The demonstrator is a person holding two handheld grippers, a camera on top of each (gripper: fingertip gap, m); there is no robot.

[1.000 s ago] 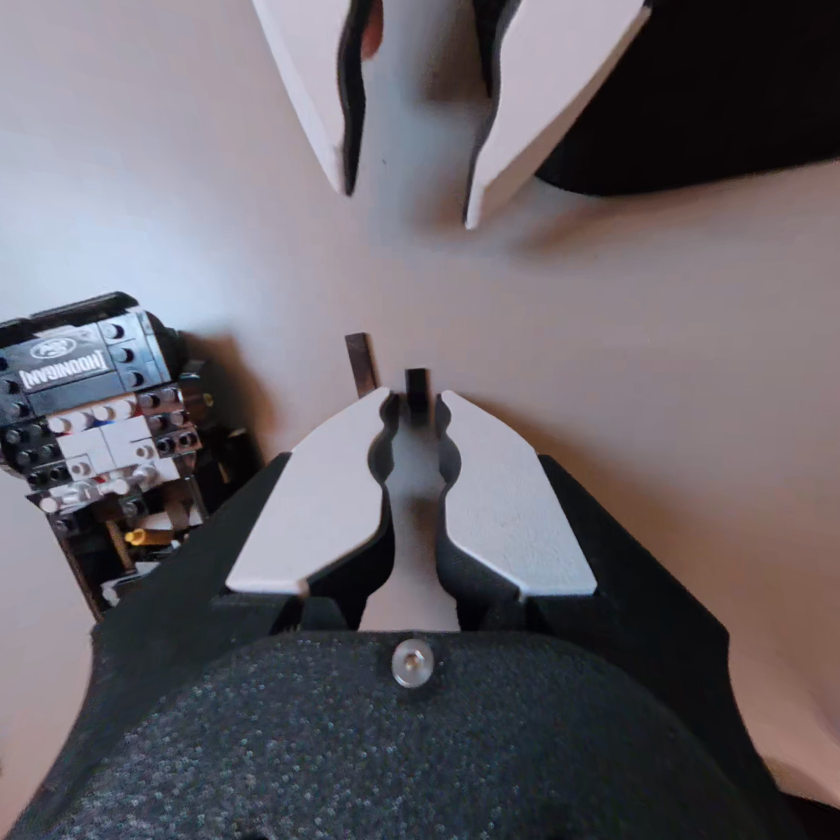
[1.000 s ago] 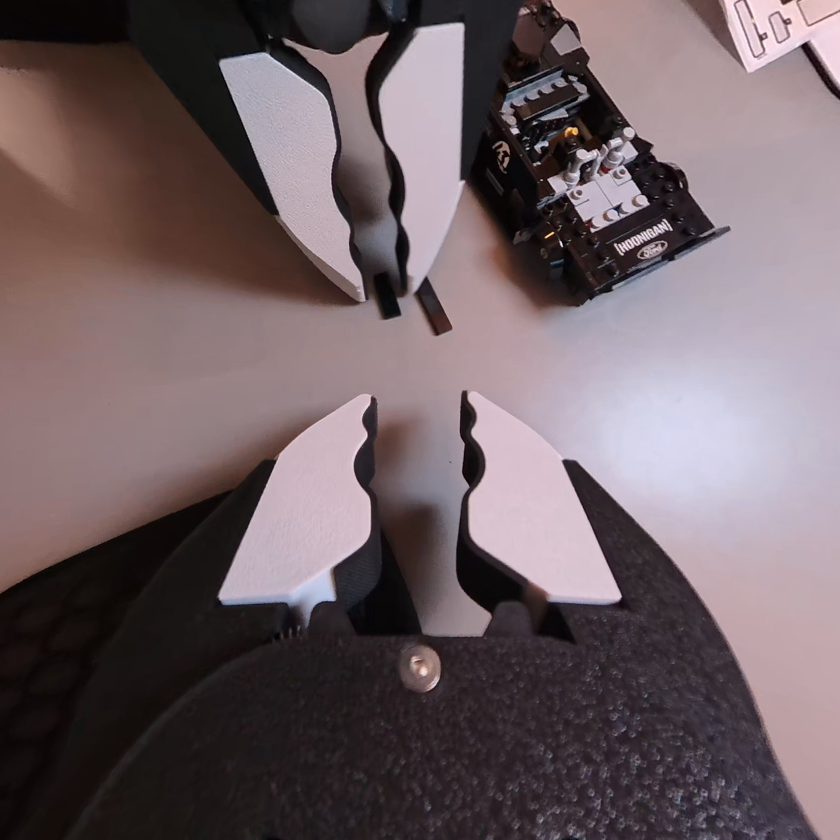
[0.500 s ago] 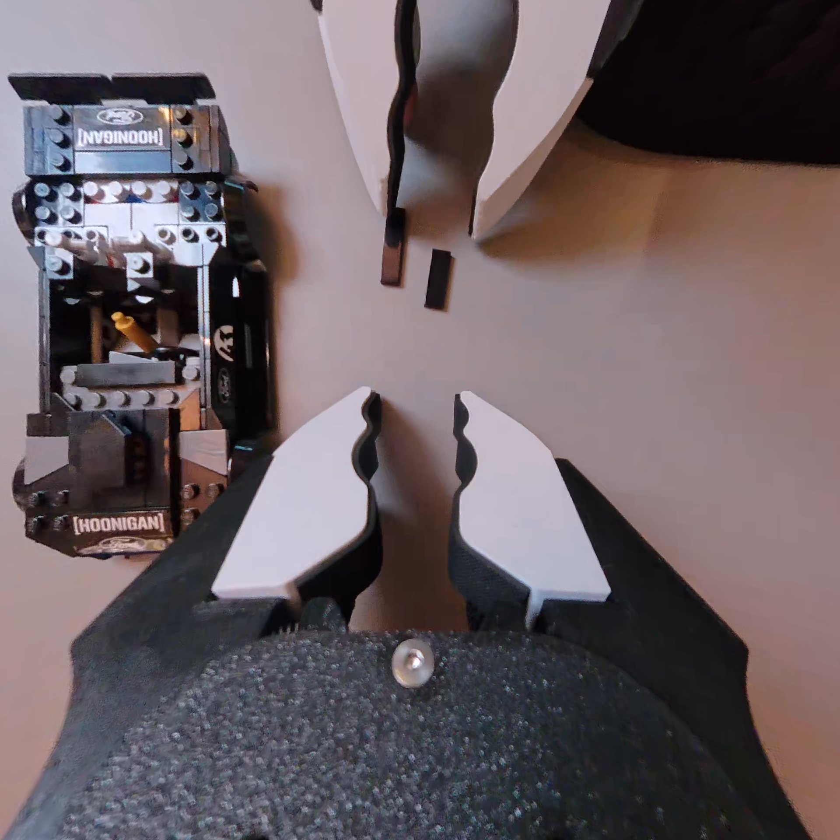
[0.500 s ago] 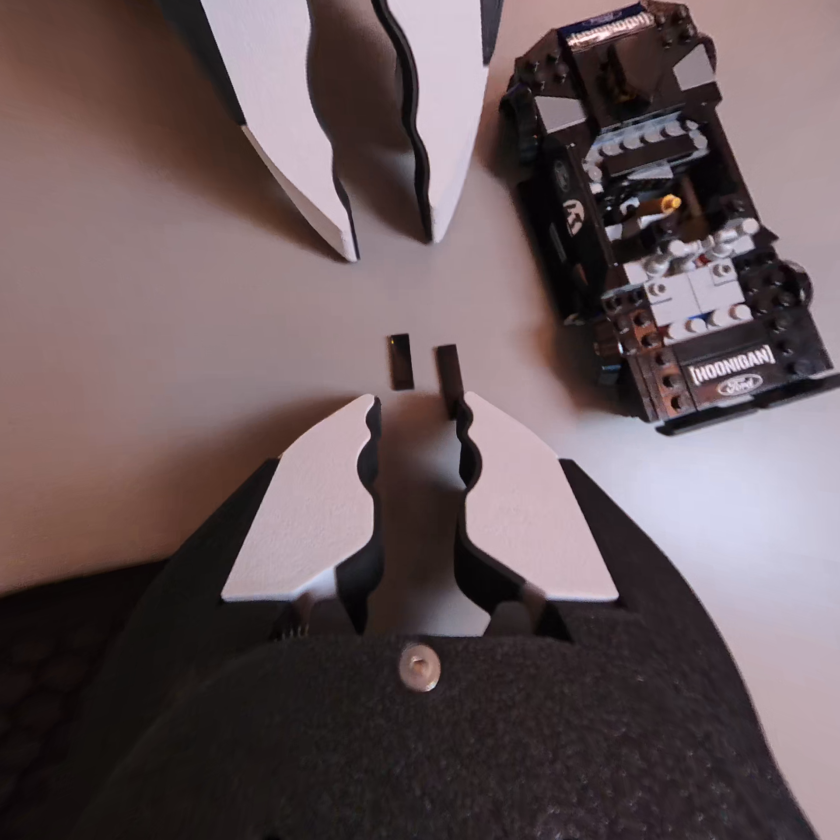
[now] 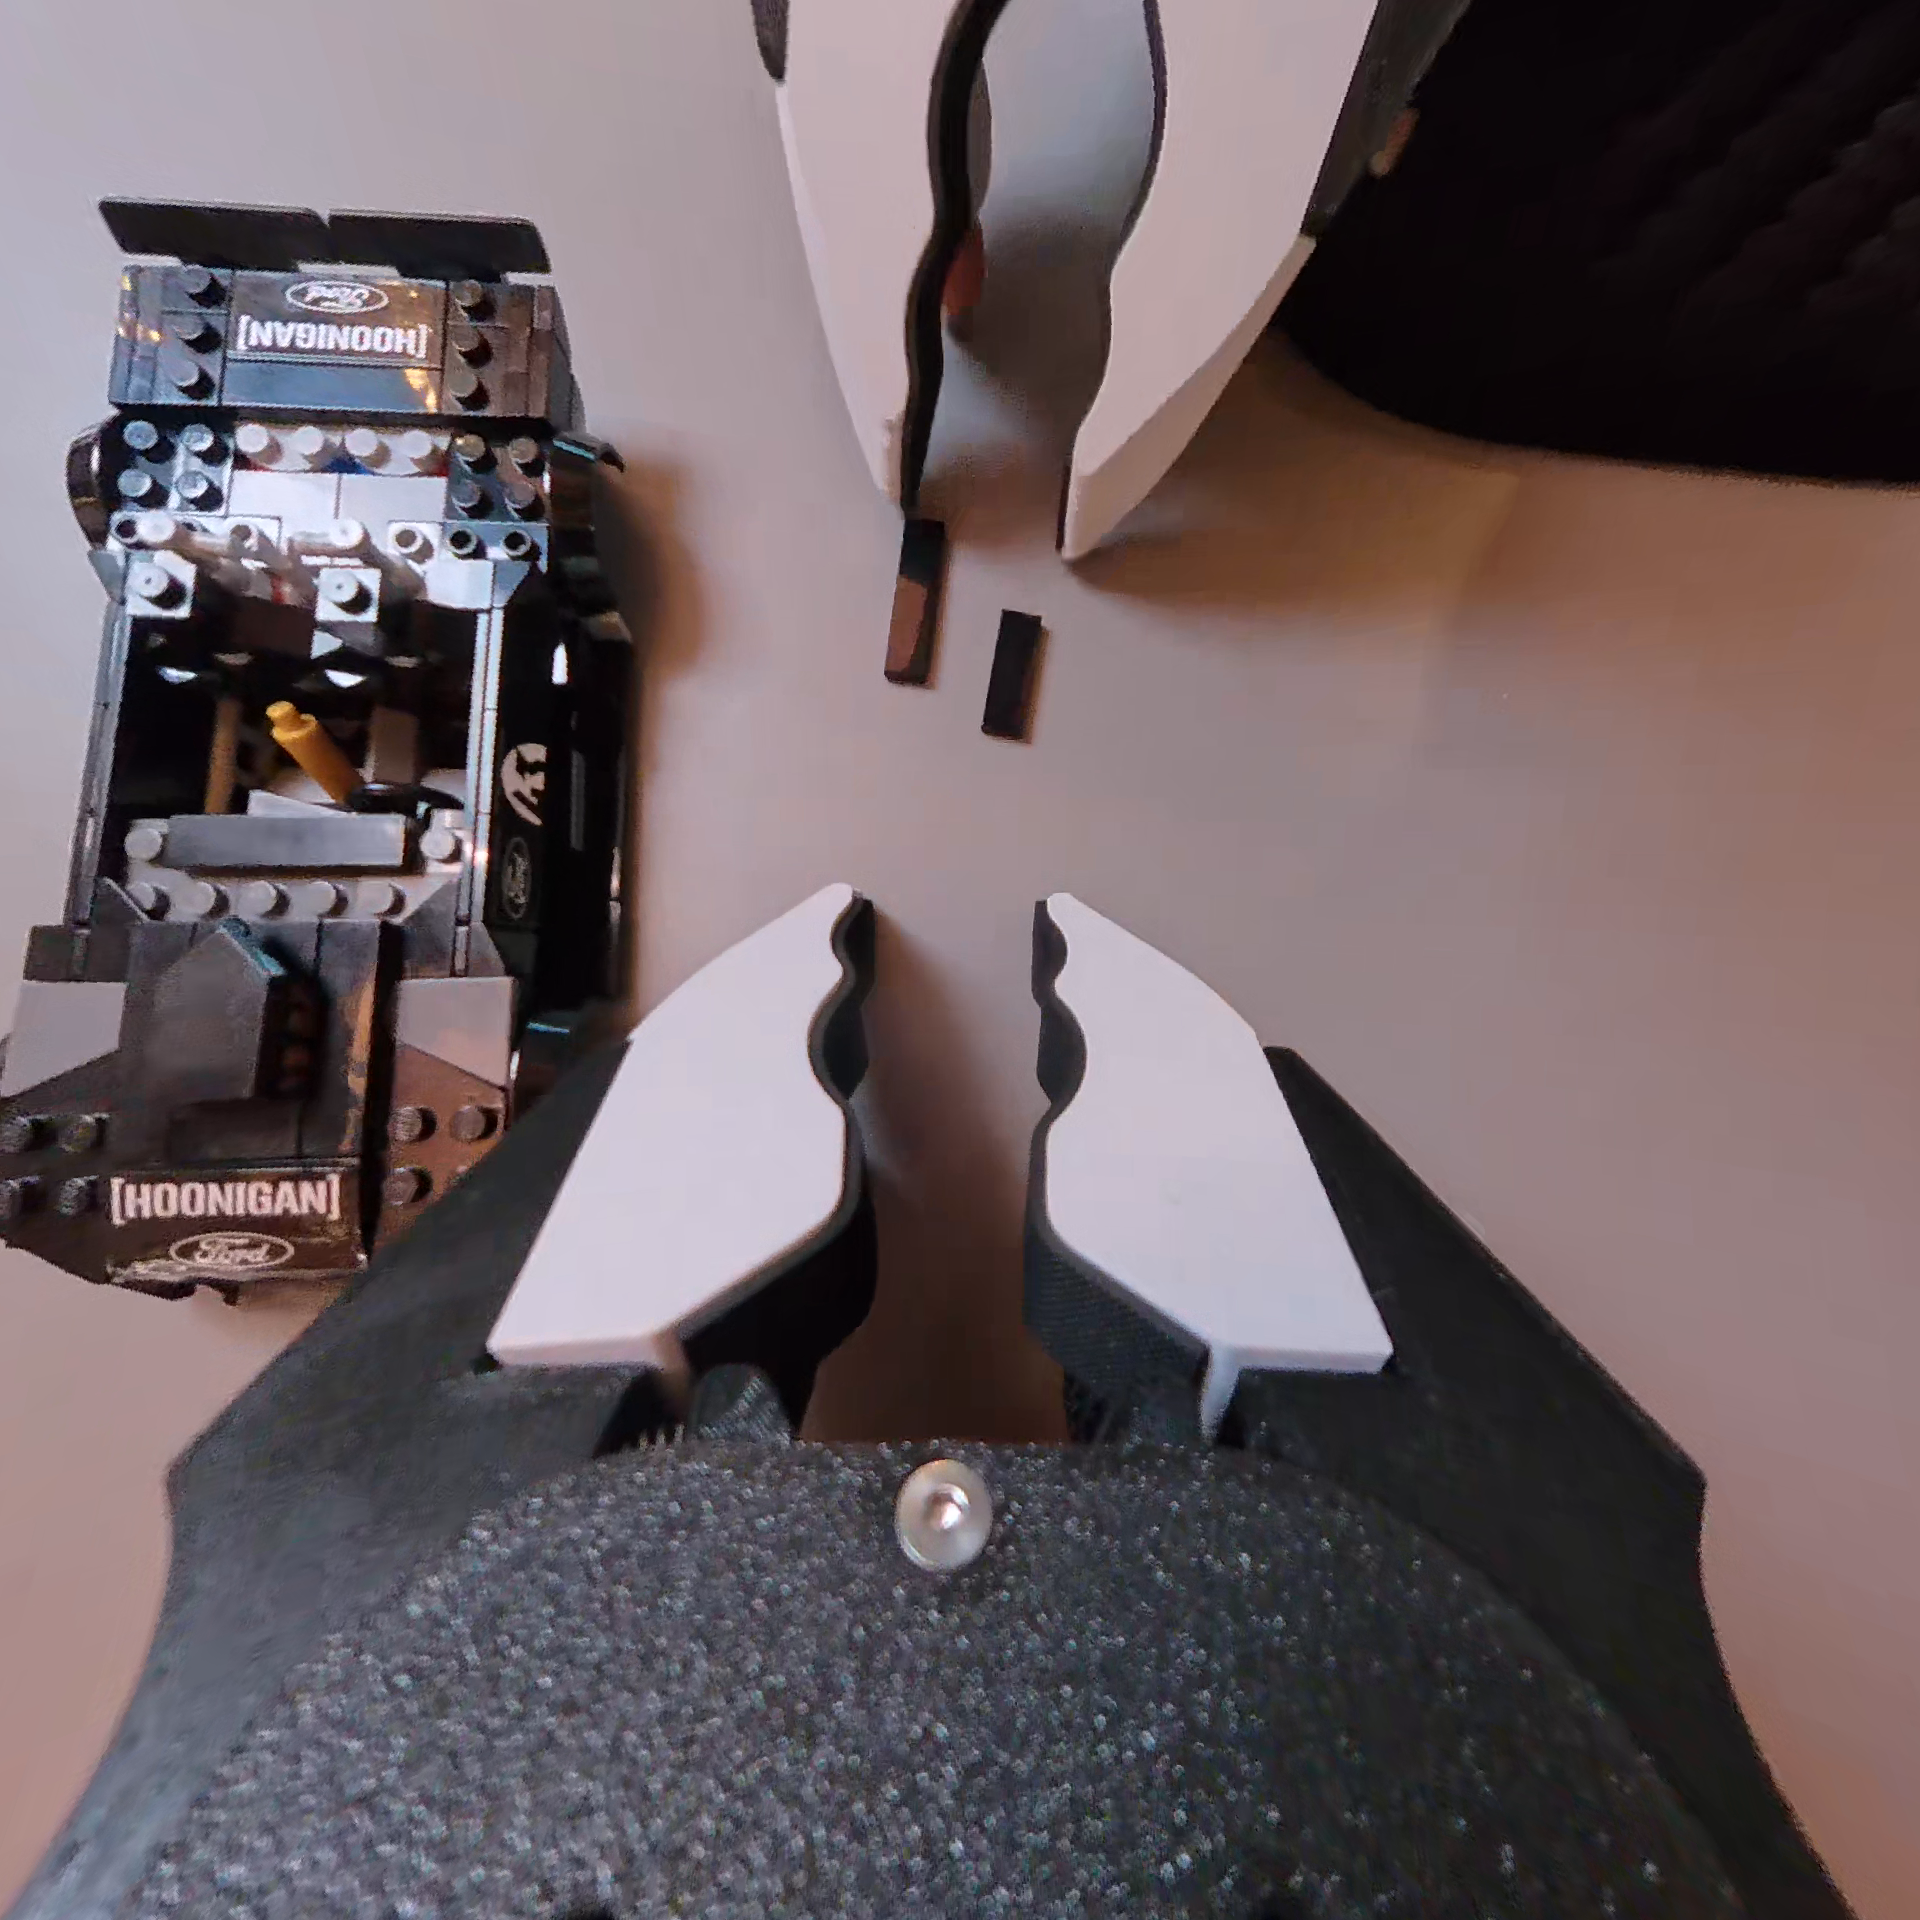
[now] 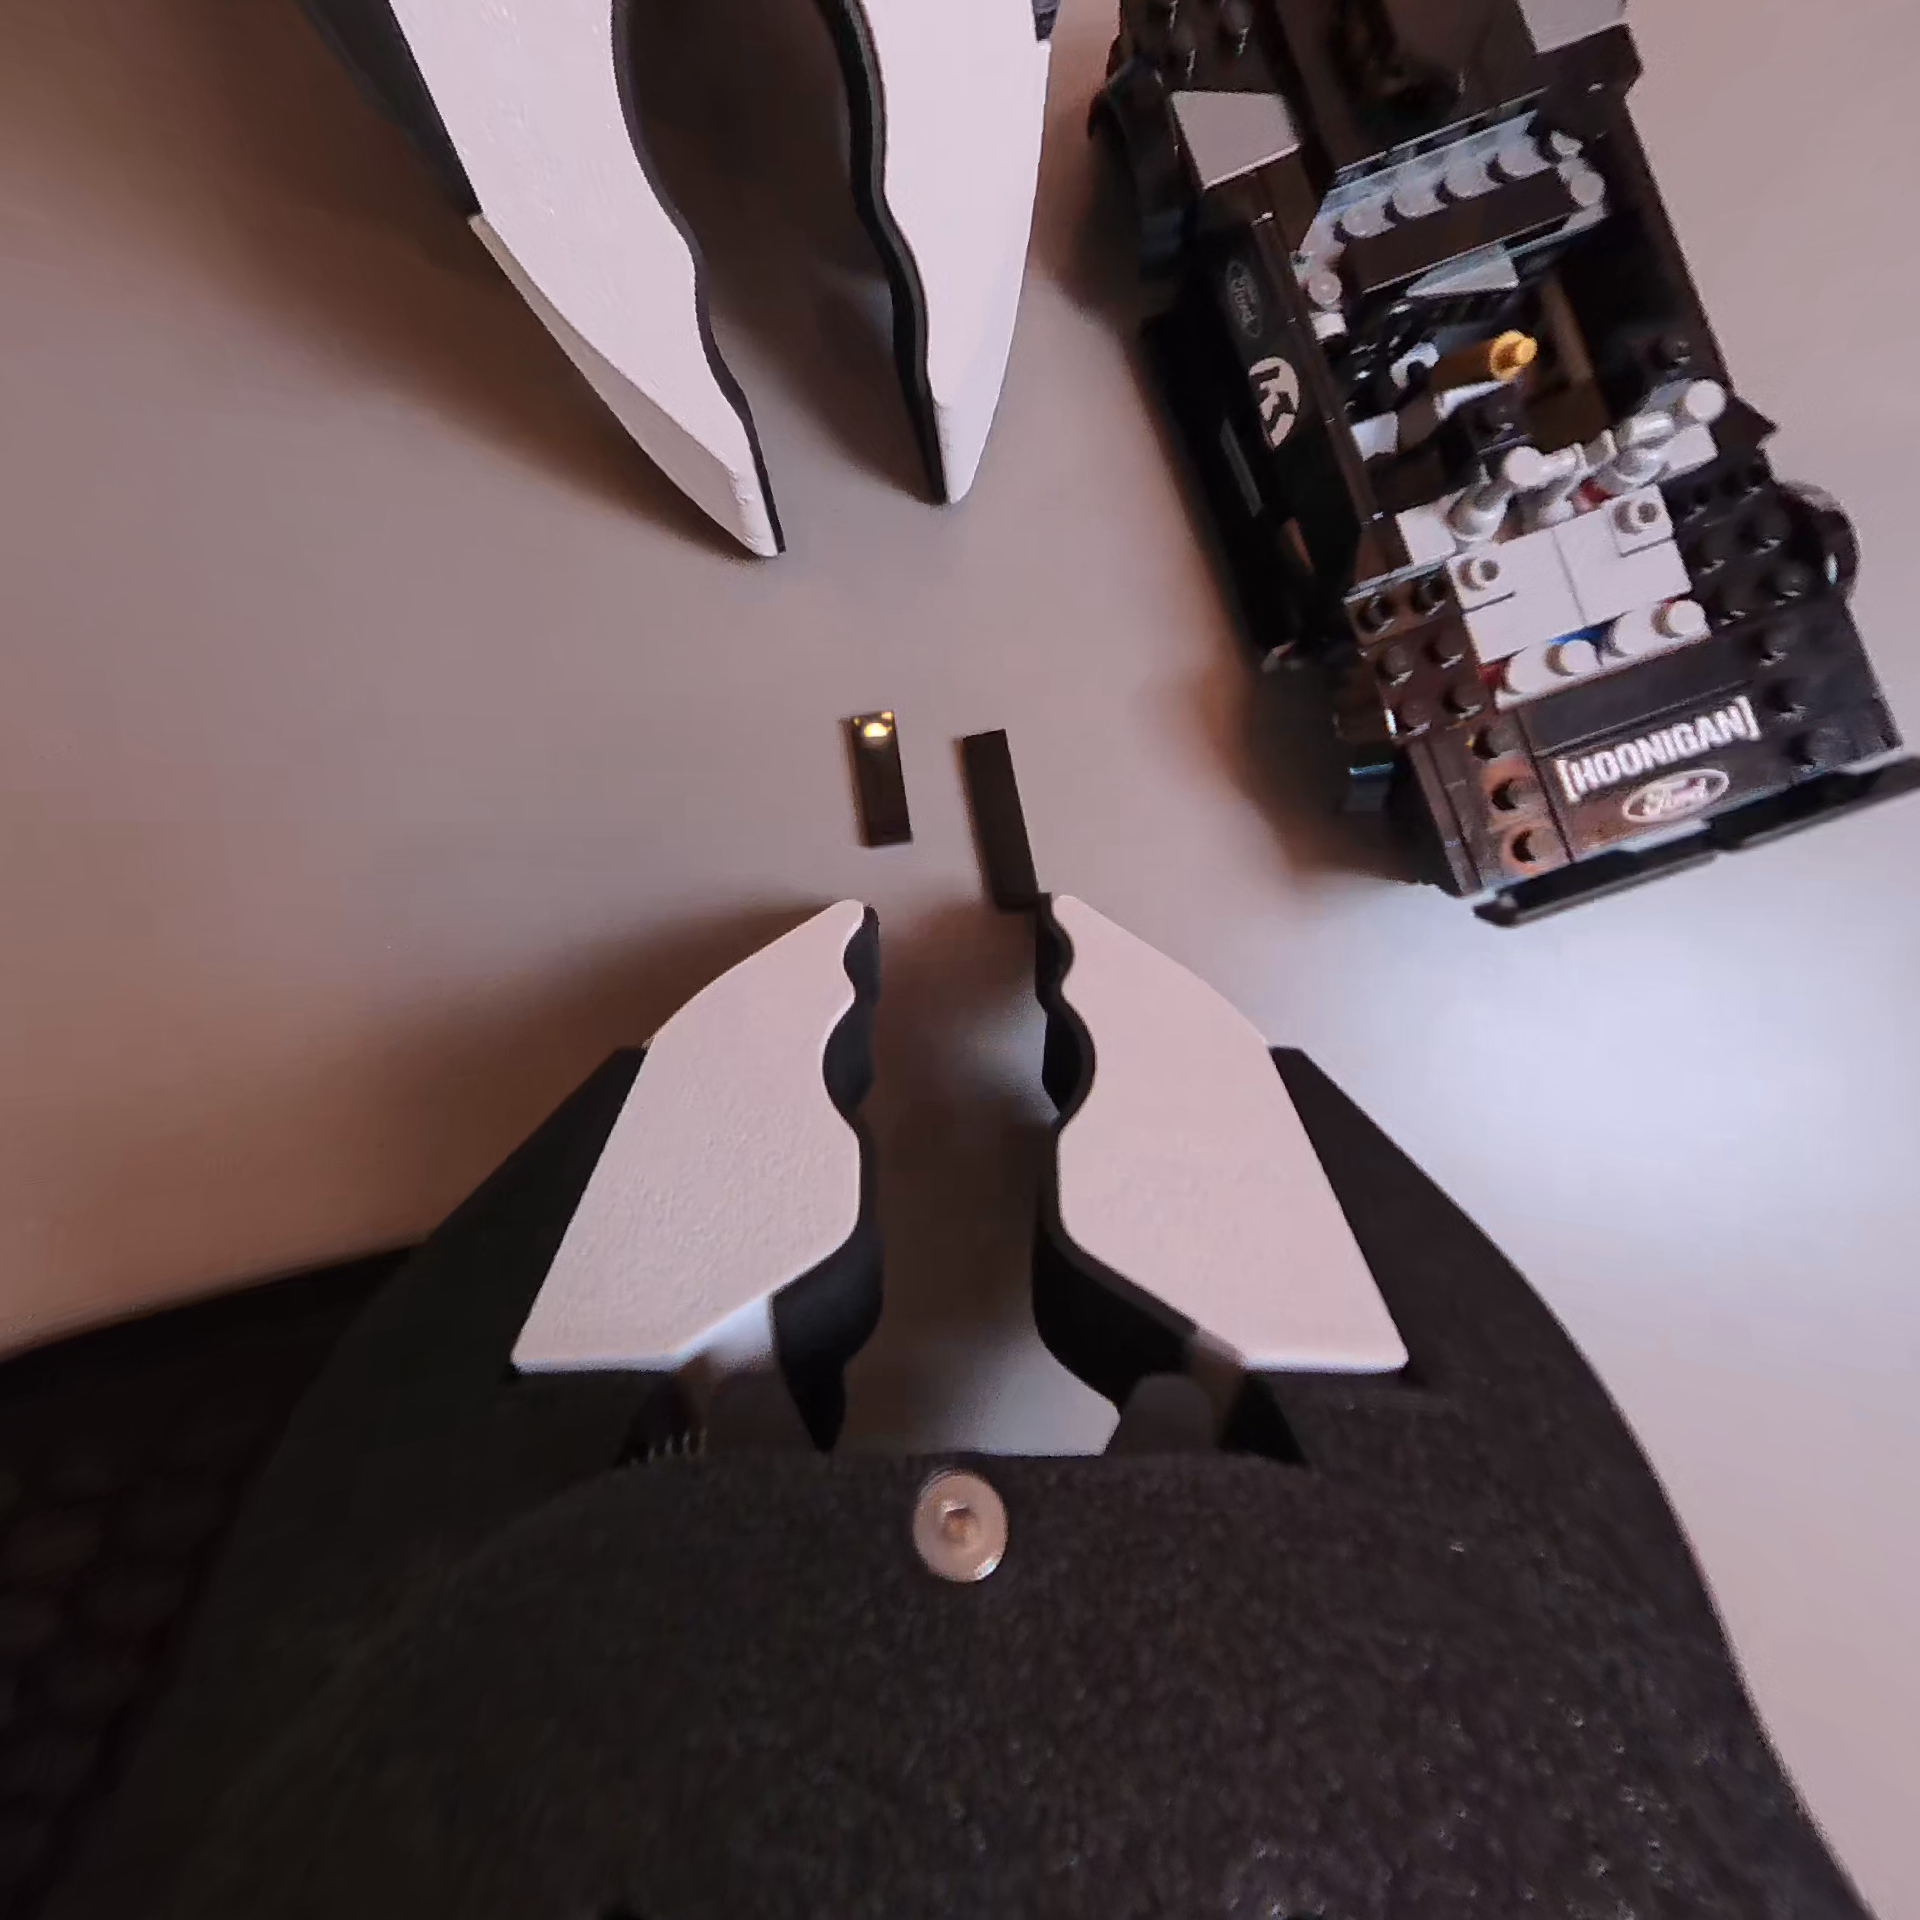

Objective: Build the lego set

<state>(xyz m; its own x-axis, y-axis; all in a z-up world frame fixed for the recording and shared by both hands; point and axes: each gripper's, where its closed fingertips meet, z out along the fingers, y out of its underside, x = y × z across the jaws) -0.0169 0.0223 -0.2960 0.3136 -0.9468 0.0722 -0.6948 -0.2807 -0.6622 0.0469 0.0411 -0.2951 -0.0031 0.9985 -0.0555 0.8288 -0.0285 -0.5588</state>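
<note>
Two small black flat tiles are lying side by side on the grey table (image 6: 416, 727), between the two grippers, which are facing each other tip to tip. The longer tile (image 6: 1000, 818) is sitting just ahead of the right gripper (image 6: 956, 914), its near end touching or almost touching that gripper's right fingertip (image 6: 1070, 920), slightly off the centre line of the gap. The shorter, glossier tile (image 6: 881, 777) is lying just beside it, ahead of the left fingertip, a little apart from both tips.

Right gripper fingers are standing moderately apart, holding nothing. Left gripper (image 5: 951, 909) fingers are also parted with nothing between them, hanging back, well short of both tiles (image 5: 1013, 673), probably leaving room for the other one to work. From the left wrist view the right gripper's fingertip (image 5: 902, 488) is reading as right at the end of the longer tile (image 5: 916, 601).

The part-built black car (image 5: 312, 727) is sitting off to the left of the left gripper's fingers, roof off and studs open, clear of both grippers; in the right wrist view it (image 6: 1507, 468) is lying to the right of the fingers.

Judgement: the step is picking up the longer tile for the car. It is thin and flat on the table, so the fingers likely need to straddle its long edges and close low; a slip or flick sideways into the neighbour tile is the risk.
</note>
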